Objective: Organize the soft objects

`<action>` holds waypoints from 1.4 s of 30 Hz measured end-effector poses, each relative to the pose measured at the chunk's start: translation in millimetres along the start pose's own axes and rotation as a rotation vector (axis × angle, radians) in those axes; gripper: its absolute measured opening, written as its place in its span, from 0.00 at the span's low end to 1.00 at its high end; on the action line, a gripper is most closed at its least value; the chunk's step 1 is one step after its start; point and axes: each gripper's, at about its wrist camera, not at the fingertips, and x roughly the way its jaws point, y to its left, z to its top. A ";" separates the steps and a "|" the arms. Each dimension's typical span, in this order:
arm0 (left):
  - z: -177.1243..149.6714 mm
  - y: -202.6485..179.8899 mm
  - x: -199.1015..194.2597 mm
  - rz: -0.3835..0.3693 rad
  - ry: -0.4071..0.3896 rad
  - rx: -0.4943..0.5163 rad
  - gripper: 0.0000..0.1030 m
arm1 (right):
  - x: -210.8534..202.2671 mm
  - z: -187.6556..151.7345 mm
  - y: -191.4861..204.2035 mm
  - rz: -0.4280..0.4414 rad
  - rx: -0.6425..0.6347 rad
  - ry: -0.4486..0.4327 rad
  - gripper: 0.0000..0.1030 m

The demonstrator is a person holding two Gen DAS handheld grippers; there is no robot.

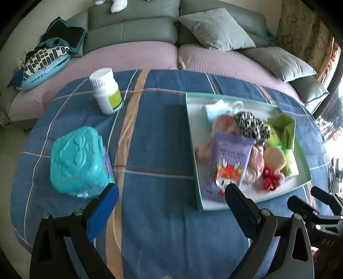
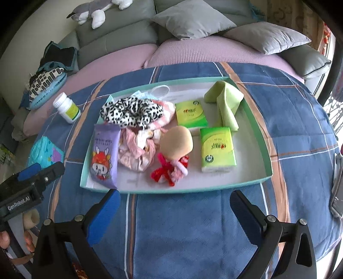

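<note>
A teal-rimmed white tray lies on the blue checked cloth and holds soft things: a purple wipes pack, a leopard scrunchie, pink cloth, a tan sponge, a red and pink hair tie, two green tissue packs, a green cloth and a face mask. My right gripper is open and empty just before the tray's near rim. My left gripper is open and empty left of the tray, beside a teal plastic box. The wipes pack shows there too.
A white pill bottle stands on the cloth behind the teal box. A grey sofa with pillows, a pink cover and a plush toy lies beyond. A patterned blue cushion sits far left. A dark device lies at the right edge.
</note>
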 end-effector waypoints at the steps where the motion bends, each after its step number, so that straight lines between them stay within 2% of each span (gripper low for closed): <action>1: -2.6 -0.9 -0.3 0.005 0.004 0.007 0.96 | 0.1 -1.5 0.8 -0.005 -0.004 0.003 1.00; 12: -14.0 1.0 -3.4 0.035 0.019 0.005 0.96 | -2.9 -7.4 5.3 -0.021 -0.020 0.009 1.00; 33: -15.3 6.5 -3.4 0.145 0.023 -0.027 0.96 | 4.1 -8.1 5.3 -0.017 -0.022 0.036 1.00; 42: -16.7 6.9 0.6 0.168 0.049 -0.034 0.96 | 6.2 -7.9 5.2 -0.005 -0.027 0.042 1.00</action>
